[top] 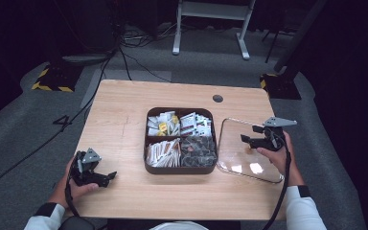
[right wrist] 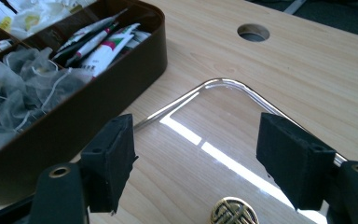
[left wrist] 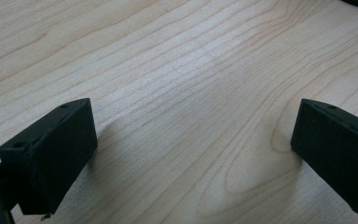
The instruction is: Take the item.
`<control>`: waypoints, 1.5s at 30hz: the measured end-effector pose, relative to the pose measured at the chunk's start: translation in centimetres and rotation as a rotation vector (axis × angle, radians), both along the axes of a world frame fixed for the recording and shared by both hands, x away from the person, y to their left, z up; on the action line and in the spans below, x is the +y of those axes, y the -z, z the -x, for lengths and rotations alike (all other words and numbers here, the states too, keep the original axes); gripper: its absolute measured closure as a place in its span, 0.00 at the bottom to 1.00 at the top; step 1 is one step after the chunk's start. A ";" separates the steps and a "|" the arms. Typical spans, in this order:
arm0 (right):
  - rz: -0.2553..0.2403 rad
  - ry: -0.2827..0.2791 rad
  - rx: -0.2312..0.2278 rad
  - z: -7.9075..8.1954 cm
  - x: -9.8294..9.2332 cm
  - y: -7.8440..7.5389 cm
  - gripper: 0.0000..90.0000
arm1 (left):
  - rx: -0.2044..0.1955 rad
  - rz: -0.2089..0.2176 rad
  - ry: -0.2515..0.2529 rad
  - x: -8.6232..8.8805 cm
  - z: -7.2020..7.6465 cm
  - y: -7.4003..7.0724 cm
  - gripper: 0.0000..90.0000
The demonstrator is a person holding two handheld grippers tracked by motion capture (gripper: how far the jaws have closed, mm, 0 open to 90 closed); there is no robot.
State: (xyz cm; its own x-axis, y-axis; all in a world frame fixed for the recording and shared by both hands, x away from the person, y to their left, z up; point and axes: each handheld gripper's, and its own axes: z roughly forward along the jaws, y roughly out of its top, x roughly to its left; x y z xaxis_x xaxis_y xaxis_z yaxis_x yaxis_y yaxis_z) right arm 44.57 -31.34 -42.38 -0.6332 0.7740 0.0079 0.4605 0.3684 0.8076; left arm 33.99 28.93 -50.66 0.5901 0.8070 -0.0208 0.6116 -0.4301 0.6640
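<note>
One clear lid point(top: 247, 151) flat at the table's point(top: 124, 124) right edge, just beside the brown box point(top: 180, 140), long axis running from near edge to far edge, gold knob point(right wrist: 233, 211) up. Right gripper point(top: 254, 139) over the lid, jaws apart, nothing between them (pointing toward the box). Left gripper point(top: 106, 176) near the front left corner, jaws wide over bare wood. One box, four compartments. Open table left of the box and along the far edge; one cable hole point(top: 217, 98) there.
</note>
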 end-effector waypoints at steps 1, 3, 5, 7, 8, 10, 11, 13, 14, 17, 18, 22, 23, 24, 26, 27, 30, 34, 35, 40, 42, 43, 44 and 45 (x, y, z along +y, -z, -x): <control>-0.001 -0.004 -0.004 0.0 0.2 -0.1 0.32 | 0.000 0.000 -0.001 0.0 0.0 0.0 0.01; 0.003 -0.014 -0.011 -0.1 0.6 -0.5 0.32 | 0.000 0.000 -0.001 0.0 0.0 0.0 0.01; 0.008 -0.027 -0.017 -0.2 1.4 -0.8 0.32 | -0.002 0.000 -0.002 0.0 0.0 0.0 0.01; 0.012 -0.031 -0.017 -0.2 1.7 -0.9 0.32 | -0.002 0.000 -0.003 0.0 0.0 0.0 0.01; 0.022 -0.042 -0.018 -0.4 2.3 -1.0 0.32 | -0.002 0.000 -0.003 0.0 0.0 0.0 0.01; 0.026 -0.046 -0.020 -0.6 2.6 -1.1 0.32 | -0.001 0.000 -0.003 0.0 0.0 0.0 0.01; 0.025 -0.050 -0.018 -0.7 3.0 -1.2 0.32 | -0.002 0.000 -0.003 0.0 0.0 0.0 0.01; 0.031 -0.062 -0.024 -0.9 3.8 -1.4 0.32 | -0.002 0.000 -0.003 0.0 0.0 0.0 0.01; 0.033 -0.069 -0.029 -1.0 4.2 -1.4 0.32 | -0.002 0.000 -0.003 0.0 0.0 0.0 0.01; 0.043 -0.092 -0.029 -1.3 5.6 -1.7 0.32 | -0.002 0.000 -0.003 0.0 0.0 0.0 0.01; 0.044 -0.103 -0.031 -1.4 6.2 -1.8 0.32 | -0.002 0.000 -0.003 0.0 0.0 0.0 0.01; 0.055 -0.125 -0.036 -1.9 7.9 -2.0 0.33 | -0.001 0.000 -0.005 0.0 0.0 0.0 0.01; 0.059 -0.131 -0.031 -2.0 8.3 -2.0 0.33 | -0.001 0.000 -0.005 0.0 0.0 0.0 0.01; 0.059 -0.135 -0.029 -2.3 8.8 -2.1 0.33 | 0.000 0.001 -0.005 0.0 0.0 0.0 0.01; 0.055 -0.144 -0.023 -2.6 9.6 -2.2 0.33 | -0.001 0.000 -0.006 0.0 0.0 0.0 0.01; 0.057 -0.148 -0.019 -2.8 10.1 -2.2 0.33 | -0.001 0.000 -0.006 0.0 0.0 0.0 0.01; 0.077 -0.168 -0.011 -3.4 11.8 -2.2 0.34 | -0.002 0.000 -0.006 0.0 0.0 0.0 0.01; 0.126 -0.166 0.017 -4.3 13.8 -1.9 0.34 | 0.000 0.001 -0.005 0.0 0.0 0.0 0.01; 0.127 -0.171 0.019 -4.6 14.3 -1.7 0.34 | 0.001 0.001 -0.005 0.0 0.0 0.0 0.01; 0.142 -0.196 0.040 -5.6 16.5 -1.0 0.34 | -0.001 0.000 -0.006 0.0 0.0 0.0 0.01; 0.143 -0.202 0.049 -6.0 17.2 -0.8 0.34 | 0.000 0.000 -0.007 0.0 0.1 0.0 0.01; 0.152 -0.202 0.052 -6.3 17.7 -0.6 0.34 | 0.001 0.000 -0.007 0.0 0.1 0.0 0.01; 0.153 -0.201 0.059 -6.4 17.9 -0.6 0.34 | -0.001 0.000 -0.006 0.0 0.1 0.0 0.01; 0.157 -0.199 0.059 -6.6 18.2 -0.5 0.34 | 0.000 0.000 -0.007 0.0 0.1 0.0 0.01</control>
